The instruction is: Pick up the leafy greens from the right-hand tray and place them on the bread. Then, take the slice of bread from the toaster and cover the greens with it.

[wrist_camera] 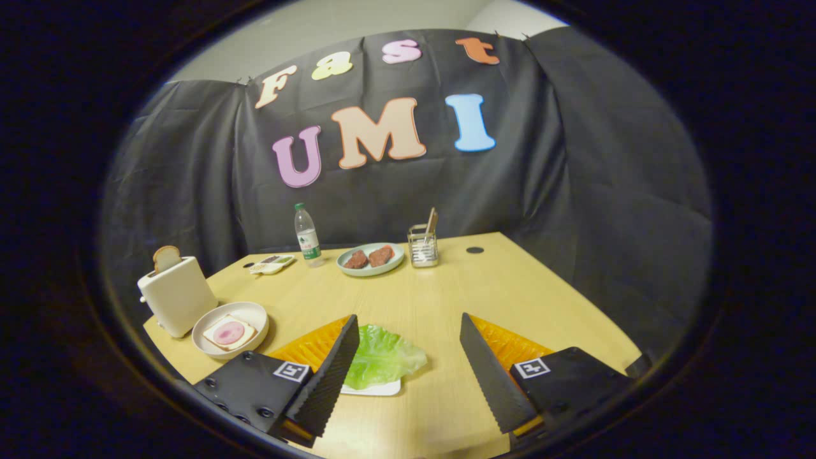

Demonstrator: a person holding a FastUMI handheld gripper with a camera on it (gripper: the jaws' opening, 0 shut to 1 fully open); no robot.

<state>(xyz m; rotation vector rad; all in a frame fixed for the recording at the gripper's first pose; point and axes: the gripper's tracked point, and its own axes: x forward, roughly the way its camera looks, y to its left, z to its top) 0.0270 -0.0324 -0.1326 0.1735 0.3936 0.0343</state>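
Note:
A green lettuce leaf (382,357) lies on a small white tray (380,388), just inside the left finger. My gripper (408,322) is open above the table, its fingers spread wide, with the leaf low between them nearer the left one. To the left, a white bowl (255,313) holds a bread slice topped with a pink ham round (229,333). Behind the bowl stands a cream toaster (176,294) with a browned bread slice (166,257) sticking up from its slot.
On the far side of the wooden table (446,299) sit a pale green plate with two dark red meat pieces (370,258), a plastic water bottle (306,234), a clear utensil holder (422,247) and a small flat dish (273,263). A dark hole (474,250) marks the tabletop.

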